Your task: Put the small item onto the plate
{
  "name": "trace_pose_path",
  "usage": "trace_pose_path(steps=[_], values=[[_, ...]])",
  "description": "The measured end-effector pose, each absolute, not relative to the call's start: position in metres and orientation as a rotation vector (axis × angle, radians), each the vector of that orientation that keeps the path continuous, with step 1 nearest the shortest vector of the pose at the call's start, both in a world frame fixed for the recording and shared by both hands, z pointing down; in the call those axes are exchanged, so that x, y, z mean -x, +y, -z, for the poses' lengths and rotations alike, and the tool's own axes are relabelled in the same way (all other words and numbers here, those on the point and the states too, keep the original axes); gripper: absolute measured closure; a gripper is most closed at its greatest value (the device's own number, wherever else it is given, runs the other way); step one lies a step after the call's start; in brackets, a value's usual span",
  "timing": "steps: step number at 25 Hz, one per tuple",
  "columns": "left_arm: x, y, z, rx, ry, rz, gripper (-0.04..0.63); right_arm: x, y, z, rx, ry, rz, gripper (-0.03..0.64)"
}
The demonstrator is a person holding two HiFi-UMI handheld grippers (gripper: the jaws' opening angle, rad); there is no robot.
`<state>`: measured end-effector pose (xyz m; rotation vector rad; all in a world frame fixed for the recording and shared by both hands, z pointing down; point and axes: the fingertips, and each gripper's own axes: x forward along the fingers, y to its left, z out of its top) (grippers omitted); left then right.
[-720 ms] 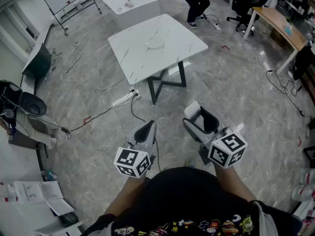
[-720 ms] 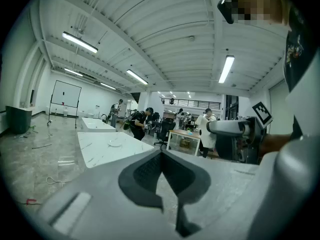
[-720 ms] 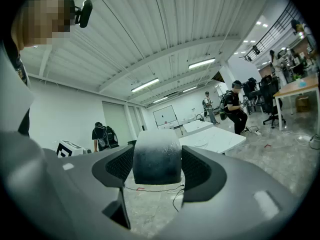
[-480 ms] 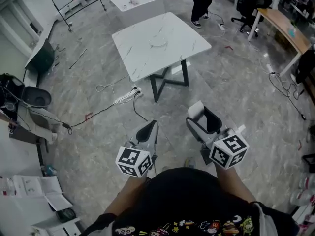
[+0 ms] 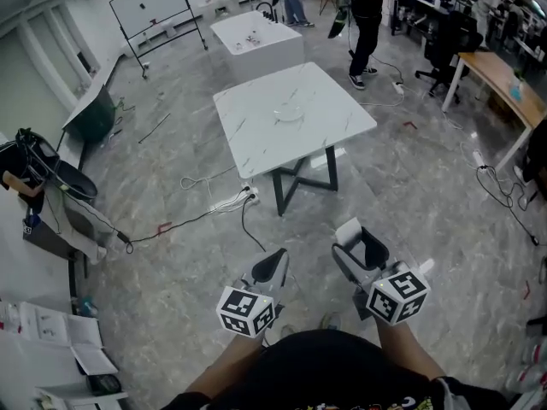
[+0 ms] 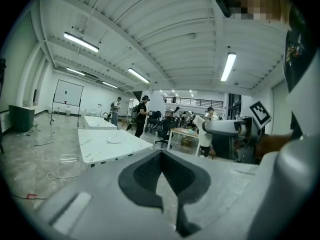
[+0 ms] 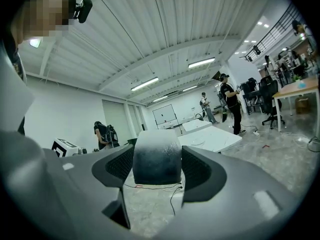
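Observation:
A clear plate [image 5: 291, 114] lies near the middle of the white marble-look table [image 5: 256, 139], a few steps ahead of me across bare floor. My right gripper [image 5: 360, 248] is shut on the small item [image 7: 156, 164], a pale rounded block with a dark lower half, wedged between both pads and pointing toward the table. My left gripper [image 5: 273, 266] hangs beside it, jaws shut with nothing between them. In the left gripper view the table [image 6: 107, 146] and plate [image 6: 114, 140] lie ahead at the left.
Cables and a power strip [image 5: 226, 202] trail on the floor before the table's legs. Behind stand a second white table [image 5: 256, 34], a whiteboard [image 5: 161, 5] and people [image 5: 366, 11]. A wooden desk [image 5: 504, 79] is at the right, a dark bin [image 5: 90, 116] at the left.
The head view has tilted up, so the table and both grippers sit lower in the picture and more of the room's back shows. Both grippers keep their grip and spacing.

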<state>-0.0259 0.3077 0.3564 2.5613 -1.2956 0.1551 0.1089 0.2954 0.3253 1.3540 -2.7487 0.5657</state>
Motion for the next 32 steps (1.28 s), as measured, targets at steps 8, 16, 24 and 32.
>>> trace_pose_path(steps=[8,16,24,32], values=[[-0.026,0.304,-0.358,-2.547,-1.307,-0.192,0.595,-0.159,0.283,-0.323,-1.319,-2.78,-0.543,0.29],[-0.047,0.305,-0.361,-2.536,-1.362,-0.232,0.595,-0.19,0.278,-0.322,-1.309,-2.823,-0.513,0.29],[-0.054,0.295,-0.375,-2.517,-1.347,-0.225,0.595,-0.182,0.274,-0.336,-1.251,-2.812,-0.534,0.29],[-0.049,0.262,-0.379,-2.522,-1.307,-0.177,0.595,-0.166,0.248,-0.346,-1.242,-2.758,-0.537,0.29]])
